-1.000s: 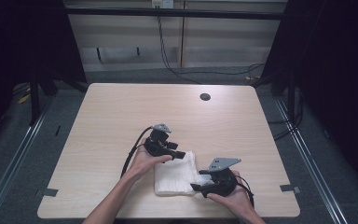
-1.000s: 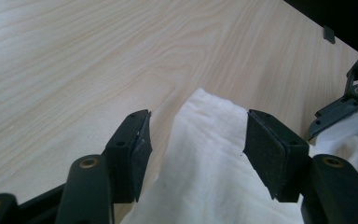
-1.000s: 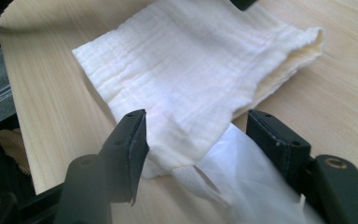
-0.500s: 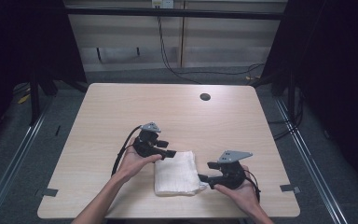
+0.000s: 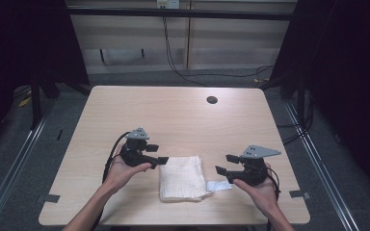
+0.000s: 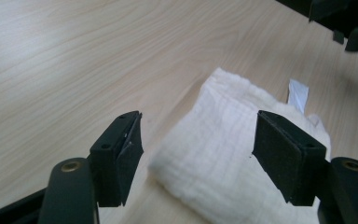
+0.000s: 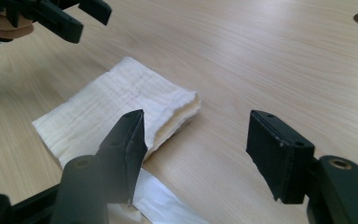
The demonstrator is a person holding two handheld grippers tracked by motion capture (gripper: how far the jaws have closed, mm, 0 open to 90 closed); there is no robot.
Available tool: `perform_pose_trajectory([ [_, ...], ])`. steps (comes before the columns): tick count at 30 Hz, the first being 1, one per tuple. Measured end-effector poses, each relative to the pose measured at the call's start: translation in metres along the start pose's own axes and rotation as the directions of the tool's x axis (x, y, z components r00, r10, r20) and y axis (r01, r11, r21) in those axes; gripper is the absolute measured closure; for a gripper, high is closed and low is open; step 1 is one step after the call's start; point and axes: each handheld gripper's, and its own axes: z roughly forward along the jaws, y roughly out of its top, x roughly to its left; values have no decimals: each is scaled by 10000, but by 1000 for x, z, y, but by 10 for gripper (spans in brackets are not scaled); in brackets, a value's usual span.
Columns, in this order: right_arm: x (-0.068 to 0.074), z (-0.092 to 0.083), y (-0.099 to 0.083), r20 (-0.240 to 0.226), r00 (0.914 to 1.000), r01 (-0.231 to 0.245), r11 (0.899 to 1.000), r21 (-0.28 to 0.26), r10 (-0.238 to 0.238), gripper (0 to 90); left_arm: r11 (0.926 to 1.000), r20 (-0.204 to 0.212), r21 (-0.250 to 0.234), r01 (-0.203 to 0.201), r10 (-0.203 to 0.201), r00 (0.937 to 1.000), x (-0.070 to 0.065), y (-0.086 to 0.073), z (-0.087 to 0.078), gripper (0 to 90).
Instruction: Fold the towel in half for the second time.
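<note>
two hand-held grippers hover over the near half of a pale wood tabletop (image 5: 183,115), one on each side of a folded white cloth (image 5: 182,177). nearest the camera, a person's forearms come in from the bottom edge. the right gripper (image 5: 224,164) sits just right of the cloth with its jaws spread wide and nothing between them. a thin white tag or strip (image 5: 219,186) pokes out from under the cloth's right edge, close below that gripper. a little farther in, the left gripper (image 5: 158,154) sits at the cloth's upper left corner; its jaws have just been opening and now stand wide, pads clear of the fabric, with the cloth lying below and beyond them (it looks released, not held). the cloth rests flat, layers stacked, its open edge showing loose plies in the right gripper view.

likely risks from here: a jaw tip dragging across the top layer could peel the fold open, since the plies are soft and unpinned. the right gripper could snag the loose strip and tug the whole bundle sideways. far across the tabletop a small dark hole (image 5: 212,100) lies well apart.
</note>
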Motion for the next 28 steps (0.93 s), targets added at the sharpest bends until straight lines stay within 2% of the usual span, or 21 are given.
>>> perform_pose_trajectory([
  [4, -3, -13, -3, 276, 9995, -114, 9998, -150, 119, 371, 9999, -266, -118, 41, -44, 9996, -2, -9, -16, 290],
  [7, -6, -22, -8, 449, 9989, -128, 9997, -196, 137, 369, 10000, -557, -52, -31, 29, 9984, -3, -17, -27, 283],
  [10, -10, -29, -14, 665, 9975, -223, 9994, -250, 239, 365, 10000, -680, -1, -10, 10, 9977, -3, -28, -38, 277],
  [17, -18, -42, -29, 967, 9935, -565, 9978, -345, 596, 353, 9986, -1139, -151, 503, -517, 9921, -3, -59, -61, 277],
  [20, -22, -48, -36, 1090, 9911, -706, 9960, -550, 763, 351, 9981, -1260, -245, 566, -592, 9903, -6, -73, -70, 280],
  [23, -26, -51, -40, 1214, 9885, -825, 9946, -635, 897, 350, 9977, -1136, -295, 603, -633, 9915, -9, -87, -77, 281],
  [24, -28, -51, -41, 1220, 9882, -850, 9941, -668, 926, 350, 9971, -1197, -318, 690, -724, 9902, -10, -91, -80, 283],
  [25, -29, -51, -42, 1293, 9871, -865, 9939, -685, 948, 350, 9964, -1513, -613, 593, -680, 9862, -12, -94, -84, 294],
  [26, -30, -50, -43, 1347, 9865, -839, 9940, -702, 927, 350, 9951, -1655, -914, 374, -522, 9848, -14, -95, -90, 299],
  [27, -31, -48, -44, 1368, 9858, -886, 9937, -683, 973, 349, 9923, -1700, -1170, 396, -593, 9837, -14, -95, -92, 299],
  [28, -31, -47, -44, 1347, 9858, -920, 9935, -665, 1003, 343, 9910, -1754, -1230, 536, -748, 9817, -12, -95, -92, 300],
])
